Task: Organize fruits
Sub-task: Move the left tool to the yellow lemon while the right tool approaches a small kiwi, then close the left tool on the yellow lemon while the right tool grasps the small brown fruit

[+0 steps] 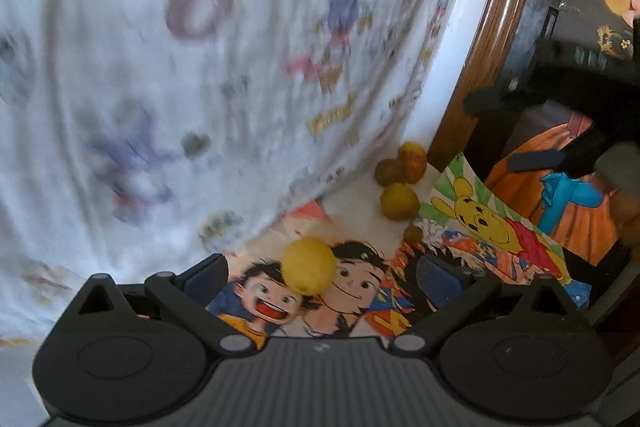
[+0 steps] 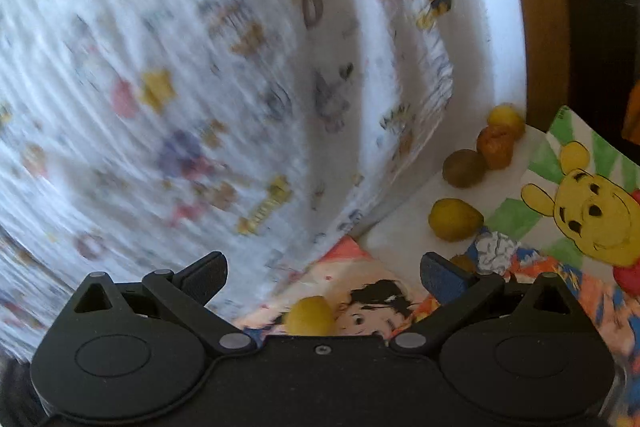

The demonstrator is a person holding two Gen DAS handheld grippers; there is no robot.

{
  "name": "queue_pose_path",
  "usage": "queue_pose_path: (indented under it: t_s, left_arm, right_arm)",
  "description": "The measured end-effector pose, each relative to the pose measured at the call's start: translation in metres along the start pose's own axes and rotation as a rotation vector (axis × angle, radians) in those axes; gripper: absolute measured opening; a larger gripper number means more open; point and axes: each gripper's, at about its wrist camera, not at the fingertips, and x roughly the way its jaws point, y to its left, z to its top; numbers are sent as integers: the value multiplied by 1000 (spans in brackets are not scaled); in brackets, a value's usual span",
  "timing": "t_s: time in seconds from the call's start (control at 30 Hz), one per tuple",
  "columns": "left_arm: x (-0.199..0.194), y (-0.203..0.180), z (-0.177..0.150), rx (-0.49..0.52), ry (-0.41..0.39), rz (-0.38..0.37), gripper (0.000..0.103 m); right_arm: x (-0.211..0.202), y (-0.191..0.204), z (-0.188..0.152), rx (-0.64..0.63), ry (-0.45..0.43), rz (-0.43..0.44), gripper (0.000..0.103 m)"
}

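Left gripper (image 1: 320, 269): fingers wide apart, nothing held. A yellow fruit (image 1: 309, 265) lies between them, touching neither, resting on a cartoon drawing (image 1: 352, 303).

Right gripper (image 2: 322, 275): fingers equally wide, empty. The same fruit shows low in this view, partly hidden by the gripper body.

Other fruit sits well apart near the wood frame (image 1: 476, 47): a green-yellow one (image 1: 399, 201), a brownish one (image 1: 390, 171), an orange one (image 1: 412, 167), a yellow one (image 1: 412, 148) behind it. A bear drawing (image 1: 500, 223) lies just beside them. A printed cloth (image 1: 200, 67) hangs behind, motion-blurred.

Handling, judged: the near fruit looks small, round, light, with a faintly dimpled skin; likely soft enough to bruise and apt to roll on smooth paper. Best taken across its widest middle, closing gently and evenly. No bowl or tray is visible, so the destination cannot be told.
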Motion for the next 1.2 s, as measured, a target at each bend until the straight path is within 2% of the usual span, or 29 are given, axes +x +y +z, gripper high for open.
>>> queue_pose_path:
  t_s: [0.4,0.67,1.2]
  left_arm:
    - [78,-1,-23,-10,64,33,102]
    - [107,-1,-26,-7,70,42,102]
    - [139,-1,-27,15,95,40,102]
  right_arm:
    - [91,-76,-34,-54,60,31,102]
    - [115,-95,-42,-102,65,27,102]
    - [147,-124,-44,-62,104,13,101]
